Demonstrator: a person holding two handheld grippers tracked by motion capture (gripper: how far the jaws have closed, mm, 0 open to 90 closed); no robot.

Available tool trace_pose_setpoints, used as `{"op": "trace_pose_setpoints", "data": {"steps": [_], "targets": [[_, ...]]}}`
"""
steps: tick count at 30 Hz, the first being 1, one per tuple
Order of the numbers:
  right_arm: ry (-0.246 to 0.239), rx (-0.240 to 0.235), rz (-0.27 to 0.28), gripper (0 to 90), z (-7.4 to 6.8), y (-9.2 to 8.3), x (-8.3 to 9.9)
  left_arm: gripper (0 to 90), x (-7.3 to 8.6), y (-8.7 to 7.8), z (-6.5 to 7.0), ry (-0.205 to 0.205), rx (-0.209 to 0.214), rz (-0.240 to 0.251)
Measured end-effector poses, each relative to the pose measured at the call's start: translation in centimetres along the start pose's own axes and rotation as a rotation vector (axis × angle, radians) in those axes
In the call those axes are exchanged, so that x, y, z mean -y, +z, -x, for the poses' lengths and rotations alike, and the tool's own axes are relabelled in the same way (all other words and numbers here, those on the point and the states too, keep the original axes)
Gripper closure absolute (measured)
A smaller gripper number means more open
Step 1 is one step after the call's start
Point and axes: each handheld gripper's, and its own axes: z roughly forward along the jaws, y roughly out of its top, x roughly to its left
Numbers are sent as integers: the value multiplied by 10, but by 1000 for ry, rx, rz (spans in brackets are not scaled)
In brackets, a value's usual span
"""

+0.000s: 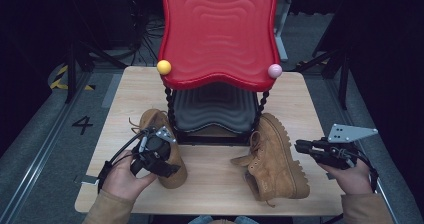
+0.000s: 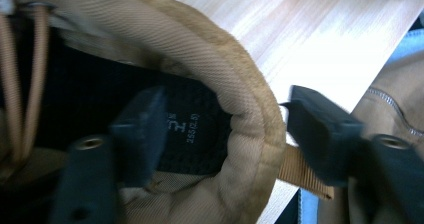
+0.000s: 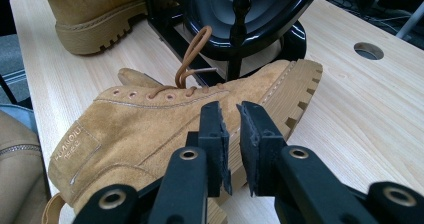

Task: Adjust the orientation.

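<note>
Dim room, dark edges; glare whitens the surface [image 2: 320, 39] beyond the blurred left claw [image 2: 225, 134]; right claw view sharp.

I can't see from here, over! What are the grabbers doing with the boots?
Left gripper open astride upright boot's collar. Right gripper nearly closed, empty, beside tipped boot. Shoe rack stands behind; nothing blocking.

A two-tier rack [image 1: 218, 109] stands at the middle of the light wooden bench [image 1: 215, 184]. Its red wavy upper tray [image 1: 218, 34] is tilted toward the camera and covers most of the black wavy lower tray [image 1: 215, 111] beneath it. A yellow ball [image 1: 164, 67] caps the rack's left front corner and a pink ball [image 1: 274, 71] its right front corner, each atop a black twisted post [image 1: 170, 104]. To the right of the rack, a round hole [image 3: 368, 50] is cut in the bench top. On the grey floor left of the bench, a painted number four [image 1: 82, 124] shows.
</note>
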Motion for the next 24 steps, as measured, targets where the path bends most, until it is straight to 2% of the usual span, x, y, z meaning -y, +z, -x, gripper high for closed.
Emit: {"op": "trace_pose_setpoints", "data": {"steps": [3, 6, 7, 8, 10, 15, 19, 24], "targets": [[5, 3, 1, 792, 0, -1, 1, 393, -4, 5, 2, 11, -22, -24], [6, 6, 1, 791, 0, -3, 2, 471, -6, 8, 3, 17, -9, -38], [10, 6, 0, 790, -1, -3, 3, 471, -8, 10, 3, 28, -22, -49], [10, 7, 0, 786, -1, -4, 4, 507, -9, 11, 4, 37, -35, -54], [10, 8, 1, 784, -1, -4, 4, 531, -10, 11, 4, 40, -32, -51], [18, 10, -1, 777, -1, -5, 6, 632, -13, 11, 1, 27, -7, -68], [22, 10, -4, 775, -2, -5, 7, 697, -13, 10, 2, 14, -2, -70], [25, 10, -3, 773, -1, -5, 7, 760, -11, -3, -3, -23, 1, -54]]}}
